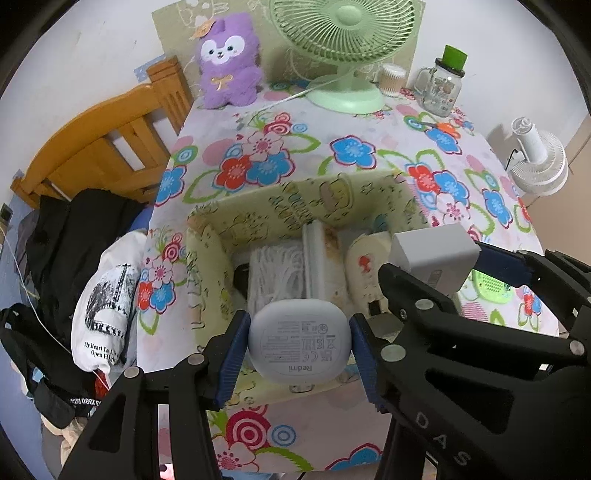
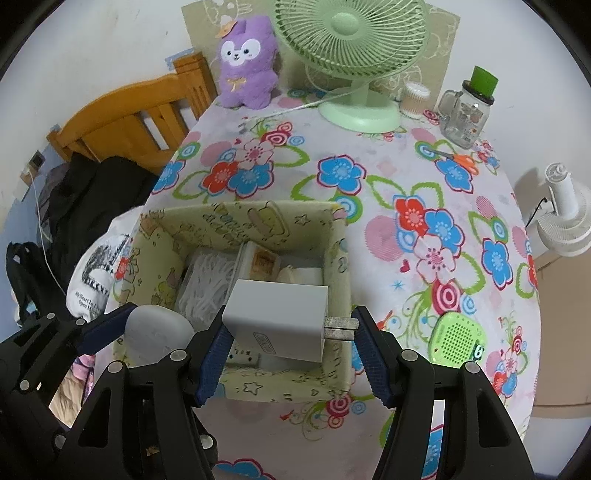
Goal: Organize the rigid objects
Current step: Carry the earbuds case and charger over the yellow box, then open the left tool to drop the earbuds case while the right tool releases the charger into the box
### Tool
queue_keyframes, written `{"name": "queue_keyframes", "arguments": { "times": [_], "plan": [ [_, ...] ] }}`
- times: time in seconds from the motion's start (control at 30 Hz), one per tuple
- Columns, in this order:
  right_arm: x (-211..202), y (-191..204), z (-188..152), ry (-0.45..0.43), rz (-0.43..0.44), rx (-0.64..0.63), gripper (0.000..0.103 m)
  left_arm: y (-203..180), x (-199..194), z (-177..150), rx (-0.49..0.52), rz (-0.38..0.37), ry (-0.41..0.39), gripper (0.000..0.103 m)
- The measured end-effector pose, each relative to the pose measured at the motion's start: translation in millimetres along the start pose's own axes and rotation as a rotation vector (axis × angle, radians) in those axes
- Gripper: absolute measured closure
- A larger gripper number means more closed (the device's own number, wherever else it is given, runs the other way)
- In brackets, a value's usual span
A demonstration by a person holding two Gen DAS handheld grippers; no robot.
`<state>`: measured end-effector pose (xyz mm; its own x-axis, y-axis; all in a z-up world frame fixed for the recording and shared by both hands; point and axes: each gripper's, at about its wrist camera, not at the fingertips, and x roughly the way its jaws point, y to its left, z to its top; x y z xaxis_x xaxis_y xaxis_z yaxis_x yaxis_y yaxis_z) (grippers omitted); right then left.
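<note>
Box (image 1: 207,258) lies straight below both your grippers: left gripper (image 1: 299,345) clamps the earbud case (image 1: 299,341), right gripper (image 2: 291,334) clamps the charger (image 2: 277,325).

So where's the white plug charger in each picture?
Left wrist view: the white charger is at the right, pinched in the right hand-held gripper above the storage box.
Right wrist view: the white charger sits low in the centre, between that camera's own fingers.
Shared landmark: the green fan at the top of both.
</note>
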<state>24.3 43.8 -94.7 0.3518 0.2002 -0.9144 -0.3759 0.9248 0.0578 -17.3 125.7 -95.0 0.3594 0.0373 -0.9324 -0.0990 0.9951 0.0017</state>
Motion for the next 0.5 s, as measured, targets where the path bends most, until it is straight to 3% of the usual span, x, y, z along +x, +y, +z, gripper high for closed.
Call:
{"name": "queue_keyframes", "arguments": {
  "times": [0.5],
  "plan": [
    [20.9,6.0,-8.0,0.055,-0.008,0.006,0.036,12.9,22.9,-6.4,0.017,0.041,0.056,0.045]
  ]
}}
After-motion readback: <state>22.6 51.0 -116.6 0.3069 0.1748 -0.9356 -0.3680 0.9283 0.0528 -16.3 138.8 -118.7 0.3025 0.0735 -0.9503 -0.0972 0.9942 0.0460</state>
